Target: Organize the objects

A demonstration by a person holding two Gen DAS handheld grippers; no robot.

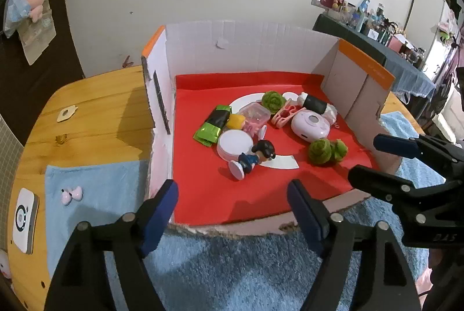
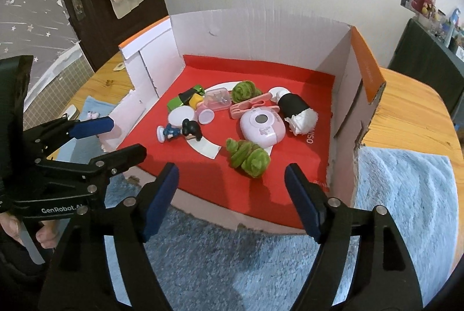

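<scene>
Your left tool [image 1: 232, 209] and right tool [image 2: 232, 195] both gape, empty, hovering before box [image 2: 261, 29]; toys clustered inside on red liner [image 2: 290, 84], apparently gathered there for sorting

left gripper [image 1: 232, 212] and right gripper [image 2: 230, 200] side by side, angled downward, jaws apart, nothing held.

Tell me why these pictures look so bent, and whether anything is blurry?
Left wrist view: fisheye lens bows the cardboard box and darkens the corners; toys stay sharp. Right wrist view: same bending; the blue towel smears toward the edge.
</scene>
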